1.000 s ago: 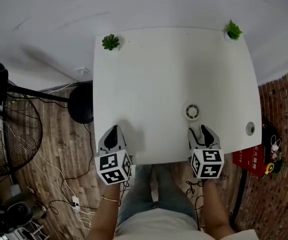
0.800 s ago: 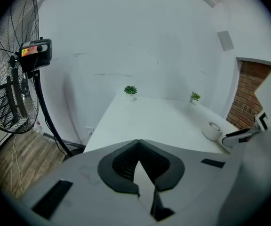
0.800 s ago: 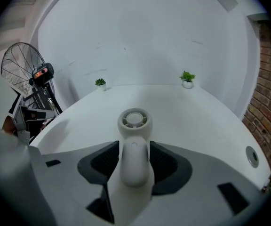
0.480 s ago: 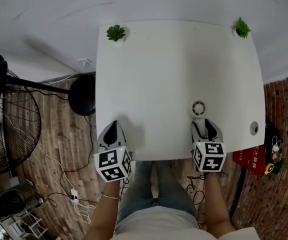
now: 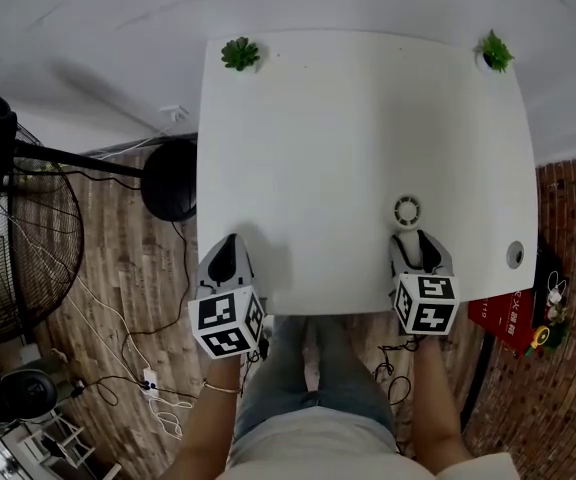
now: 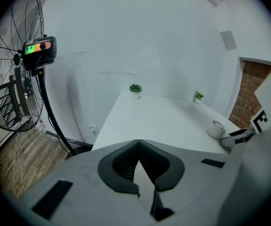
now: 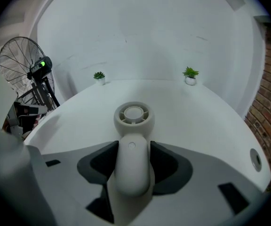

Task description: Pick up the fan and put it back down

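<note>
Pinches the handle of the small white fan (image 7: 133,126) between the jaws of the right gripper (image 5: 420,252), pads closed against both its sides. Seems to lie flat on the tabletop (image 5: 348,138) near the front right edge, though contact with the surface is hard to confirm. Runs its long axis in line with the jaws: handle back in the grip, round head straight ahead, away from the person. Calls, by that lie, for little more than a straight lift and a lowering along the same line. Holds nothing in the left gripper (image 6: 138,147): jaws pressed together, at the front left edge, well apart from the fan.

Counted:
- one handheld fan
- two grippers
- two small potted plants, left plant (image 5: 239,53) and right plant (image 5: 495,51), at the far corners
- one pedestal fan (image 5: 13,258) on the floor to the left
</note>
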Available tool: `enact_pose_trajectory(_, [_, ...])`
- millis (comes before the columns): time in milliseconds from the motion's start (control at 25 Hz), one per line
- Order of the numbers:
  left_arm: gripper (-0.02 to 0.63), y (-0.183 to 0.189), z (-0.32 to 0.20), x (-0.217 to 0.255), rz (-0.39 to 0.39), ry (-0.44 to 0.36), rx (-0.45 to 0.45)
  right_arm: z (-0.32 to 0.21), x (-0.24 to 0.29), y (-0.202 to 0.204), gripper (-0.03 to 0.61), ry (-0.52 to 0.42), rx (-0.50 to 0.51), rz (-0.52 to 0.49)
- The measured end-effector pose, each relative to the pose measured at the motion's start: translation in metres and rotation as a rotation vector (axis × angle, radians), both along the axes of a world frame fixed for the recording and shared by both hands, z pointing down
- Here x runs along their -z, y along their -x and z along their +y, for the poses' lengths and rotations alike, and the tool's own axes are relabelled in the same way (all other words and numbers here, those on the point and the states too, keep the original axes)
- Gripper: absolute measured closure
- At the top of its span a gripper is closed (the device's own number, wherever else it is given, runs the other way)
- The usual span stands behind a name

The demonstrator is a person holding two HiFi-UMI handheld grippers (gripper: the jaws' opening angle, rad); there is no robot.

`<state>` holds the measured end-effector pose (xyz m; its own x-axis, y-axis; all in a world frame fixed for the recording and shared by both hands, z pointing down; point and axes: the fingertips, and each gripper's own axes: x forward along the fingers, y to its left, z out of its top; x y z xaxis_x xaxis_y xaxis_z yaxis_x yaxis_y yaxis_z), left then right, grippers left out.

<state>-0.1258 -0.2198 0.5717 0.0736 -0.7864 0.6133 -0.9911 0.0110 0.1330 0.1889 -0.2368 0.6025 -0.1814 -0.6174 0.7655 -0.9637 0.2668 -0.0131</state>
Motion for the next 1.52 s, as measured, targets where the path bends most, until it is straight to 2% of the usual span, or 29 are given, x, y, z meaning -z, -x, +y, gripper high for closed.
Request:
enact_pose_trajectory(440, [0.609, 0.0, 0.0, 0.002, 0.005, -0.004, -0.012, -0.001, -0.001, 0.002, 0.385, 0.029, 0.048, -0.005])
enact_pose_trajectory(760, [0.609, 0.005, 0.004, 0.007, 0.006, -0.01, -0.004, -0.001, -0.001, 0.001, 0.39, 0.032, 0.01, -0.009])
enact_pose_trajectory(1000, [0.609, 0.011, 0.007, 0.012, 0.008, -0.022, 0.008, -0.006, 0.016, 0.001, 0.391, -0.051, -0.052, -0.03])
enact_pose_trajectory(1160, [0.609, 0.011, 0.006, 0.02, 0.012, -0.04, 0.009, -0.011, 0.046, 0.009, 0.391, -0.128, -0.042, -0.027])
enact_pose_trajectory(1520, [0.609, -0.006, -0.007, 0.077, 0.055, -0.163, -0.018, -0.015, 0.126, 0.005, 0.39, -0.3, -0.082, -0.029])
